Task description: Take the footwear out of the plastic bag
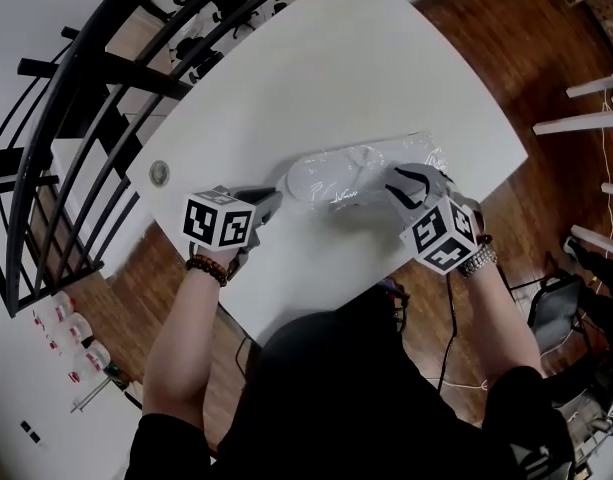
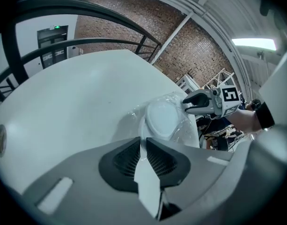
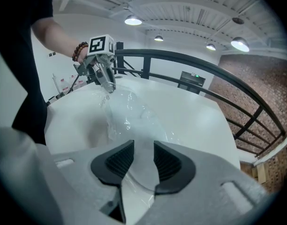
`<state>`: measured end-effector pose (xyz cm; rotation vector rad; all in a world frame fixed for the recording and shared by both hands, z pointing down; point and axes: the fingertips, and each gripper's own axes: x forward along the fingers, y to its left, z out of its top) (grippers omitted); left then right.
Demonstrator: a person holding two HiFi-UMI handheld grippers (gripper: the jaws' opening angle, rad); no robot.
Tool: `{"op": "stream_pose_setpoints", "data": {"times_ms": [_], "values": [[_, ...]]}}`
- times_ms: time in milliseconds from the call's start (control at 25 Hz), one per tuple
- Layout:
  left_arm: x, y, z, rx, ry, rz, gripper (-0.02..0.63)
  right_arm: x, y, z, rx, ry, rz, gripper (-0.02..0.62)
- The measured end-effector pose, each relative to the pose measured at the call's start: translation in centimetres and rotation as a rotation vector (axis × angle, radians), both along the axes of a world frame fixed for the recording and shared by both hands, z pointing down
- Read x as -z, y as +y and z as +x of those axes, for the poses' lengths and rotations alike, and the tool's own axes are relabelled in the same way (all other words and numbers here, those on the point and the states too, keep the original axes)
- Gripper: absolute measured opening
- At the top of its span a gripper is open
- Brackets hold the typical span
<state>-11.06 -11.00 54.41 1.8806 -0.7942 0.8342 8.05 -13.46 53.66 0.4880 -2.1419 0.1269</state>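
The left claw [image 2: 144, 143] is almost closed, pinching the film of the plastic bag [image 2: 130, 117]. The right claw [image 3: 143, 149] stands half open around the white shoe [image 3: 143, 168], which is still bagged on the table [image 1: 346, 68]. If the film slips or the right claw grabs plastic too, bag and shoe would likely drag together.

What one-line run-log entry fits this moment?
left claw: shut on plastic bag | right claw: open around footwear | footwear: inside bag, on table
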Motion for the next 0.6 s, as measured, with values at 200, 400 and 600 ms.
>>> {"op": "stream_pose_setpoints", "data": {"times_ms": [200, 400, 600], "values": [[0.2, 0.5, -0.9, 0.037, 0.021, -0.012, 0.06, -0.5, -0.3, 0.1, 0.006, 0.042, 0.012, 0.118], [0.3, 1.0, -1.8, 0.069, 0.033, -0.018, 0.06, -0.7, -0.5, 0.2, 0.011, 0.076, 0.02, 0.118], [0.6, 1.2, -2.3, 0.101, 0.055, -0.023, 0.058, -0.9, -0.5, 0.1, 0.02, 0.106, 0.028, 0.121]]}}
